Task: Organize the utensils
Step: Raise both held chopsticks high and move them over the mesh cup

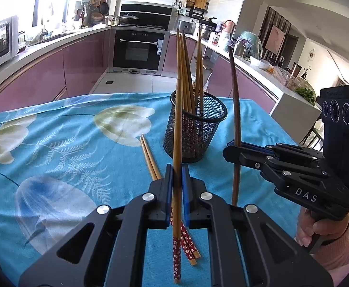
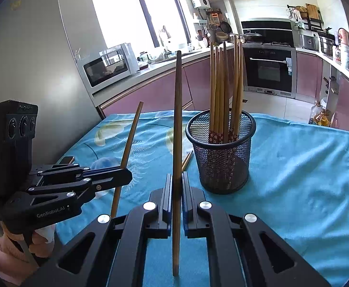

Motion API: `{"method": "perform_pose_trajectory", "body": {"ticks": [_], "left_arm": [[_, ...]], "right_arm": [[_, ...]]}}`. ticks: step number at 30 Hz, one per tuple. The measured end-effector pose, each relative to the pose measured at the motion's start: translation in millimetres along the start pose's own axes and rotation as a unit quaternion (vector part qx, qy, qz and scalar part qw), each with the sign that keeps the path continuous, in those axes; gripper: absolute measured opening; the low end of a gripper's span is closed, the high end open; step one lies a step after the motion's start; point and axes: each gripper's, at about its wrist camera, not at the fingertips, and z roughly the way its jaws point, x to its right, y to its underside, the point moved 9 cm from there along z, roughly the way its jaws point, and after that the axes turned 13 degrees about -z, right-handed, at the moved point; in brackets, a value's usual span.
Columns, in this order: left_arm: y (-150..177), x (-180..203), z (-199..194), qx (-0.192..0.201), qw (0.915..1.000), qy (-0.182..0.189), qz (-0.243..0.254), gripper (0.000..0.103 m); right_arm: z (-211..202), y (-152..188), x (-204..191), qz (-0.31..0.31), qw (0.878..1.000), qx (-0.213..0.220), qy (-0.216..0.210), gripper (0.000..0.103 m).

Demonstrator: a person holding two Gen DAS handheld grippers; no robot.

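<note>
A black mesh cup (image 2: 221,153) holds upright chopsticks (image 2: 224,91); two more (image 1: 150,157) lie on the worktop, one (image 1: 178,143) stands in each claw.

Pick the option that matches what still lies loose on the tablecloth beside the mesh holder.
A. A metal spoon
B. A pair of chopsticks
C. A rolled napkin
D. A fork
B: a pair of chopsticks lies flat on the tablecloth just left of the mesh holder, while the left gripper and right gripper each clamp one chopstick upright.

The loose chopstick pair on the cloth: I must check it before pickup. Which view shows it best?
Left wrist: the loose chopstick pair lies mostly visible beside the mesh holder. Right wrist shows only its tips.
</note>
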Motion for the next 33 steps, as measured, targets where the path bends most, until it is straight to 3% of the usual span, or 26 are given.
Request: {"method": "perform_pose_trajectory", "body": {"ticks": [33], "left_arm": [[-14,16,-6,0.012,0.9997,0.020,0.008,0.008]], "right_arm": [[-11,-14,6,-0.002,1.000,0.022,0.011,0.006]]}}
